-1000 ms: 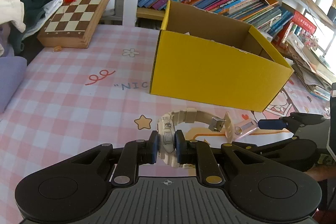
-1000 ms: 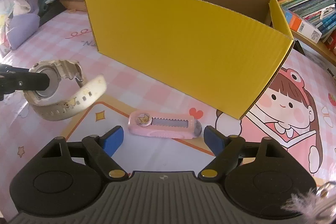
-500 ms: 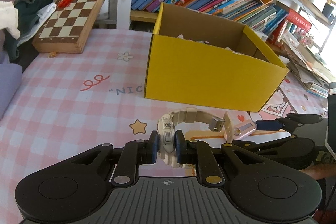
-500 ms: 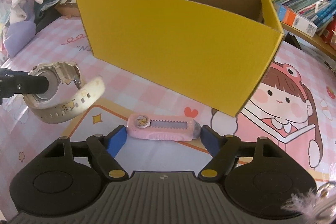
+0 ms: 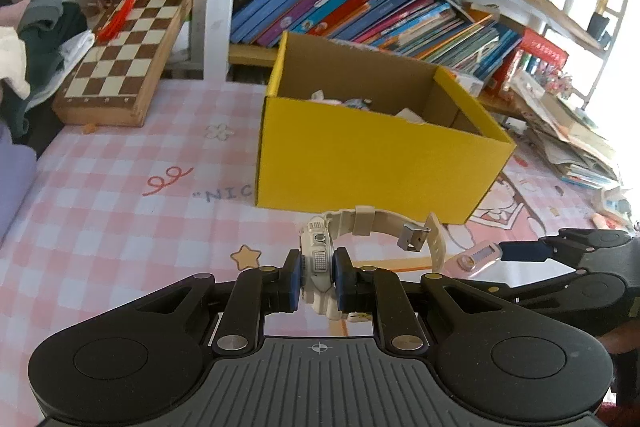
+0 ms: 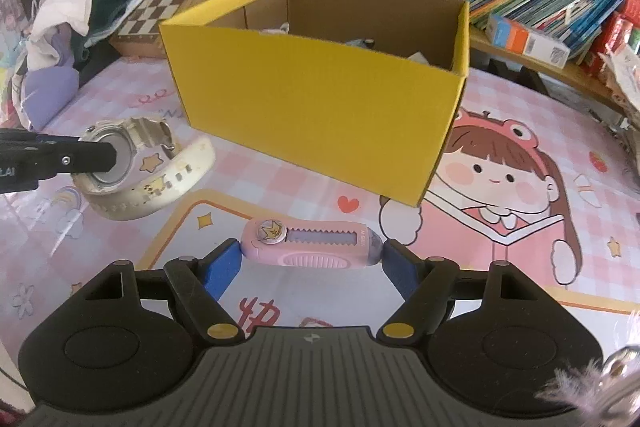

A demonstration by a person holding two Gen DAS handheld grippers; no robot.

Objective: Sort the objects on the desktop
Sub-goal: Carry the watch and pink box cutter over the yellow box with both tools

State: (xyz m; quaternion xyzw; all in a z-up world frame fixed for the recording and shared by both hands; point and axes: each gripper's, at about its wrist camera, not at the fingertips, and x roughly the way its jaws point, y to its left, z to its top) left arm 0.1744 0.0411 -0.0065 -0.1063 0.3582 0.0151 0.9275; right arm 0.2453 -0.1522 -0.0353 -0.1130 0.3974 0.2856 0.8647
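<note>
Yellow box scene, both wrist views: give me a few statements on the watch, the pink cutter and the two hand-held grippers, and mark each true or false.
1. The left hand-held gripper is clamped on the white watch. True.
2. The pink utility knife lies inside the yellow box. False: it sits in front of the box, end to end between the pads of the right hand-held gripper.
3. The yellow box is empty. False: a few pale items show over its near wall.
4. A chessboard stands behind and to the left of the box in the left wrist view. True.
5. The watch strap is buckled shut. False: it hangs open, buckle free.
</note>
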